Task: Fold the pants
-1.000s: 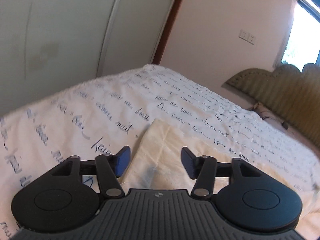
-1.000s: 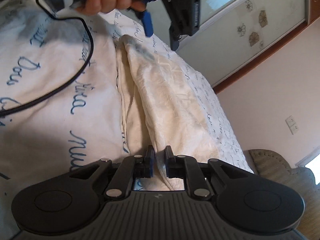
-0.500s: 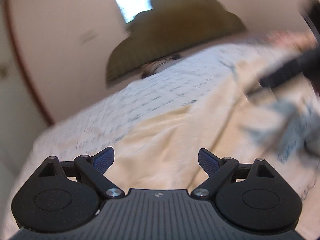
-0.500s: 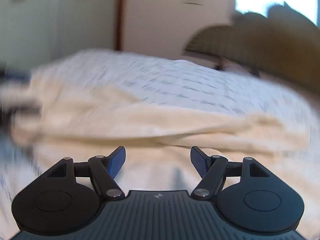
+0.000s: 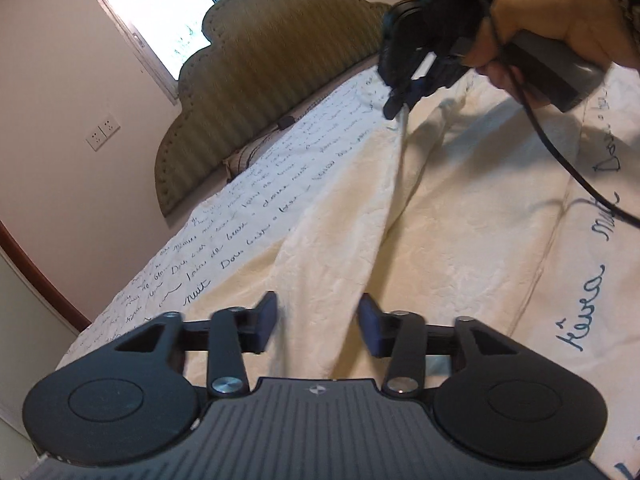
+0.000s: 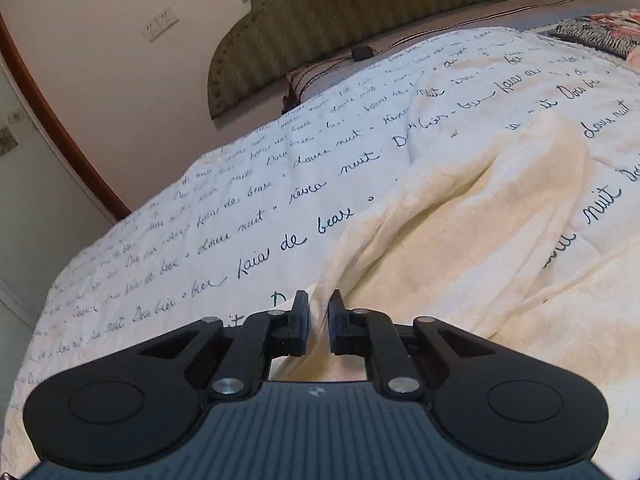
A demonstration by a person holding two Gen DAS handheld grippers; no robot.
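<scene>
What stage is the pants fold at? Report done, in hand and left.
Done: the cream pants lie lengthwise on the script-print bedspread, seemingly already doubled leg on leg. In hand: the right gripper is shut on a pinch of the fabric's edge; the left gripper is open over the other end, gripping nothing. Left: close the left, then fold end over end.

Daylight is pouring through a blown-out window point(image 5: 160, 8) behind the headboard point(image 5: 256, 80), leaving the room soft and dim. A hand point(image 5: 560, 20) is casting a faint shadow on the pants point(image 5: 440, 208). Fisheye lenses are bending the walls and darkening the corners; both views are looking mostly sharp.
</scene>
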